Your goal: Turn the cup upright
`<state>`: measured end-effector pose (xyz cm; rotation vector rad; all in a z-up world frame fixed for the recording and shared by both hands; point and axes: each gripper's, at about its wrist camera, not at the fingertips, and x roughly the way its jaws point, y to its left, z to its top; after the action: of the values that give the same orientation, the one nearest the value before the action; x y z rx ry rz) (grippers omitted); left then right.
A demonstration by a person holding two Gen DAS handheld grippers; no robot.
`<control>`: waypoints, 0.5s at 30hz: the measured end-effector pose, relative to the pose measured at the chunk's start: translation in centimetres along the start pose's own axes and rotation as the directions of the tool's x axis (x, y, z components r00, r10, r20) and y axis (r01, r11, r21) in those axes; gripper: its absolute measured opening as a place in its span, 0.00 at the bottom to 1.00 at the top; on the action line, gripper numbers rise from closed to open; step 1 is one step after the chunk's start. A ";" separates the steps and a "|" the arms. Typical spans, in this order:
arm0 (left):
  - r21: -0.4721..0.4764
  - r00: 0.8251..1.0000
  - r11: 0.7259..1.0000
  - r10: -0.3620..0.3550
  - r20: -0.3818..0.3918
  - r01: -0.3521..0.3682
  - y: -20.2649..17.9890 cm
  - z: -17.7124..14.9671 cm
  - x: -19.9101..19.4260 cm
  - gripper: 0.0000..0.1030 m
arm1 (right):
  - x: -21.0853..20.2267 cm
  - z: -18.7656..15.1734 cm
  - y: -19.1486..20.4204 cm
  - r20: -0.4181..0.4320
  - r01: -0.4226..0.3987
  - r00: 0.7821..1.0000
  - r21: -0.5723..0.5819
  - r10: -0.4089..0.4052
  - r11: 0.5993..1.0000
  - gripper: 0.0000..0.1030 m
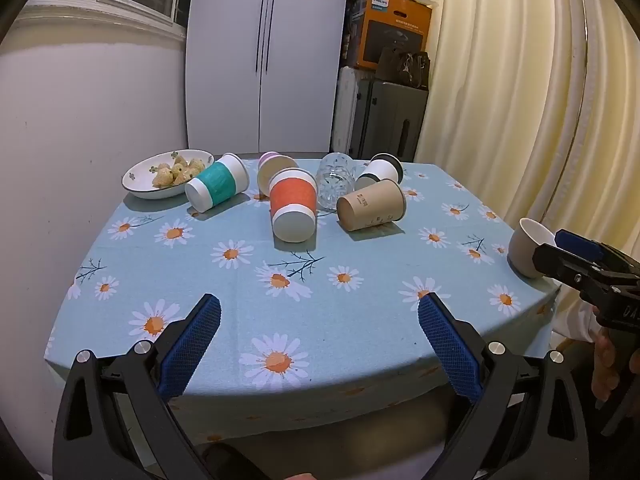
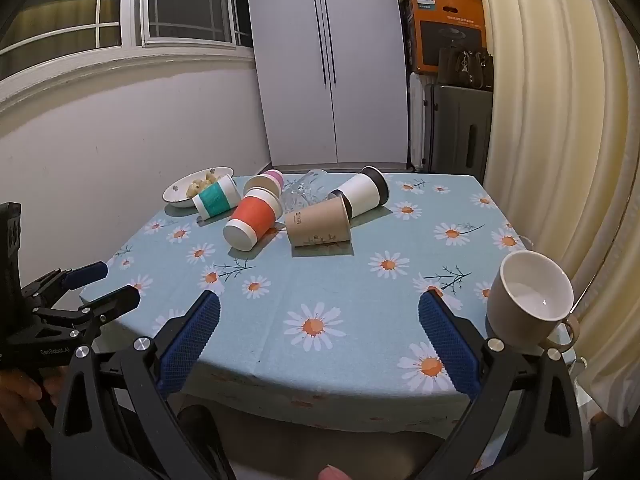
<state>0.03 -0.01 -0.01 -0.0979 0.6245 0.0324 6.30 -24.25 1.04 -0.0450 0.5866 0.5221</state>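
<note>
Several cups lie on their sides at the far part of the table: a teal-banded cup (image 1: 218, 187) (image 2: 214, 199), a pink cup (image 1: 272, 168) (image 2: 266, 181), an orange-banded cup (image 1: 293, 210) (image 2: 253, 218), a clear glass (image 1: 335, 181) (image 2: 304, 192), a brown paper cup (image 1: 372, 205) (image 2: 319, 225) and a white cup with a black lid (image 1: 380, 171) (image 2: 362, 195). A beige mug (image 2: 530, 300) (image 1: 528, 246) stands upright at the right edge. My left gripper (image 1: 319, 312) (image 2: 110, 284) is open and empty above the near edge. My right gripper (image 2: 319, 312) (image 1: 560, 248) is open and empty beside the mug.
A white bowl (image 1: 136, 186) (image 2: 176, 194) of snacks sits at the far left of the daisy tablecloth (image 1: 320, 280) (image 2: 340, 280). A white wardrobe (image 1: 264, 56), stacked boxes and a suitcase (image 1: 392, 120) stand behind. A curtain (image 1: 520, 100) hangs on the right.
</note>
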 end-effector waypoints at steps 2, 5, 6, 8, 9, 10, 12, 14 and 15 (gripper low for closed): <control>-0.001 1.000 1.000 -0.002 0.009 0.002 0.0 0.0 0.0 0.94 | 0.0 0.0 0.0 0.002 0.002 1.000 -0.001 -0.002 1.000 0.96; -0.002 1.000 1.000 0.003 0.007 -0.003 -0.1 -0.1 0.0 0.94 | 0.1 -0.1 0.0 -0.005 0.007 1.000 -0.006 -0.007 1.000 0.96; -0.001 1.000 1.000 0.004 0.007 -0.004 -0.1 -0.1 0.0 0.94 | 0.2 -0.1 0.0 -0.004 0.009 1.000 -0.006 -0.009 1.000 0.96; 0.000 1.000 1.000 0.004 0.006 -0.004 -0.3 -0.2 0.0 0.94 | 0.2 -0.1 -0.1 -0.004 0.009 1.000 -0.006 -0.009 1.000 0.96; -0.005 1.000 1.000 0.001 0.006 -0.001 -0.1 -0.1 0.0 0.94 | 0.1 0.0 0.0 -0.003 0.011 1.000 -0.005 -0.011 1.000 0.96; -0.004 1.000 1.000 0.000 0.005 0.000 -0.4 0.1 -0.1 0.94 | 0.0 0.0 0.0 -0.002 0.011 1.000 -0.006 -0.011 1.000 0.96; -0.003 1.000 1.000 0.001 0.002 -0.001 -0.4 0.0 0.0 0.94 | 0.2 -0.2 0.2 -0.003 0.013 1.000 -0.006 -0.013 1.000 0.96; -0.001 1.000 1.000 0.000 0.002 0.000 -0.8 0.1 0.0 0.94 | 0.4 -0.3 -0.1 -0.006 0.013 1.000 -0.006 -0.013 1.000 0.96; 0.000 1.000 1.000 -0.001 0.002 0.001 -0.9 0.1 0.0 0.94 | 0.4 -0.3 0.0 -0.007 0.014 1.000 -0.007 -0.014 1.000 0.96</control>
<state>0.12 -0.88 0.15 -0.0985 0.6227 0.0319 6.42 -24.14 0.56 -0.0569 0.5907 0.5106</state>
